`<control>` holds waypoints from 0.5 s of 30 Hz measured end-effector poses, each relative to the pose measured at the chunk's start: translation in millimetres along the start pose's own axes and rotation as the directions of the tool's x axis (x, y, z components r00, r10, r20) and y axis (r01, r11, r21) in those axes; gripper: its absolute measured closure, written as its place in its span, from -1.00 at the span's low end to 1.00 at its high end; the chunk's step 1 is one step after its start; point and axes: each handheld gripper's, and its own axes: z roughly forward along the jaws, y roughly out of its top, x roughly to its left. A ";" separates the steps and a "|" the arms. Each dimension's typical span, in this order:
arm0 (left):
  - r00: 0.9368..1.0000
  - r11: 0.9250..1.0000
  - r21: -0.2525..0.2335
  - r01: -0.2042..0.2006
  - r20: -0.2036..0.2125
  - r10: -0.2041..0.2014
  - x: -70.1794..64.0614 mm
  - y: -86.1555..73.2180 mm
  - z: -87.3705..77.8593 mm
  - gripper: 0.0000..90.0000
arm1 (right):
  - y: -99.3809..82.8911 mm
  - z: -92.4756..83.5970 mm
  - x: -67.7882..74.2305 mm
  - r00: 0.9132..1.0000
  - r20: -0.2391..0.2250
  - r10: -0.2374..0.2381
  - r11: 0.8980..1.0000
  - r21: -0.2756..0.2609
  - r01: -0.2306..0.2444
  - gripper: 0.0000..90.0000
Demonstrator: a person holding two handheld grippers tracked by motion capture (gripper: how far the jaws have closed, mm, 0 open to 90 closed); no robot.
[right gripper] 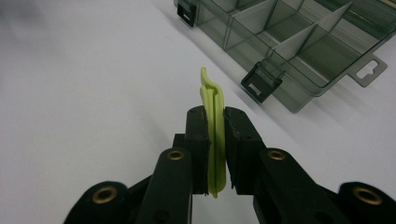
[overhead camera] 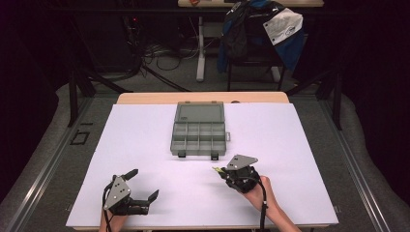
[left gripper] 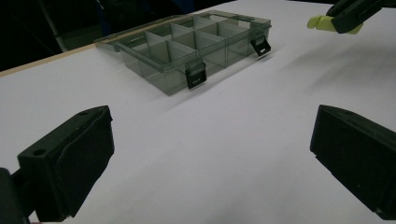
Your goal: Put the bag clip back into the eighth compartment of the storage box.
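No text, number or brand can be read here. The nearest thing to a sign is a dark round mark on the white panel of the jacket hung over the chair, well behind the organiser box; it is too small and blurred to make out (it could be a logo or a print, I cannot tell which). The organiser box itself bears no legible label on its lid, walls or latches in the high view or in either gripper view.
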 end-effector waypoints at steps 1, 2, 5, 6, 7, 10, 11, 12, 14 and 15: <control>1.000 1.000 -0.003 -0.002 0.003 0.002 0.1 -0.1 -0.5 -1.00 | 0.4 -0.3 -1.5 1.000 0.006 -0.002 1.000 -0.005 0.002 0.79; 1.000 1.000 -0.001 -0.002 0.003 0.002 0.2 -0.4 -0.3 -1.00 | 0.4 -0.5 -2.1 1.000 0.006 0.001 1.000 -0.006 -0.001 0.79; 1.000 1.000 0.006 -0.003 0.002 0.003 0.8 -0.6 0.3 -1.00 | 0.3 -1.9 -4.0 1.000 0.014 0.002 1.000 -0.012 -0.002 0.79; 1.000 1.000 0.006 -0.003 0.002 0.003 0.8 -0.6 0.4 -1.00 | 0.4 -2.4 -4.4 1.000 0.018 0.004 1.000 -0.017 -0.004 0.79; 1.000 1.000 0.004 -0.003 0.002 0.003 0.7 -0.5 0.5 -1.00 | 0.7 -3.1 -5.2 1.000 0.019 0.001 1.000 -0.019 -0.001 0.79; 1.000 1.000 0.004 -0.003 0.002 0.003 0.3 -0.5 0.5 -1.00 | 0.9 -4.0 -6.2 1.000 0.023 0.005 1.000 -0.027 -0.005 0.79; 1.000 1.000 0.005 -0.003 0.003 0.003 -0.1 -0.6 0.5 -1.00 | 1.4 -4.6 -7.7 1.000 0.024 0.001 1.000 -0.027 0.000 0.79; 1.000 1.000 0.005 -0.003 0.003 0.003 -0.1 -0.6 0.5 -1.00 | 1.4 -4.6 -7.7 1.000 0.024 0.001 1.000 -0.027 0.000 0.79; 1.000 1.000 0.008 -0.006 -0.001 0.006 -0.8 -0.7 0.9 -1.00 | 3.0 -4.6 -8.2 1.000 0.026 0.003 1.000 -0.029 -0.002 0.79; 1.000 1.000 0.013 -0.009 -0.002 0.009 -0.8 -0.9 1.4 -1.00 | 5.2 -4.2 -8.5 1.000 0.021 0.001 0.999 -0.033 0.000 0.79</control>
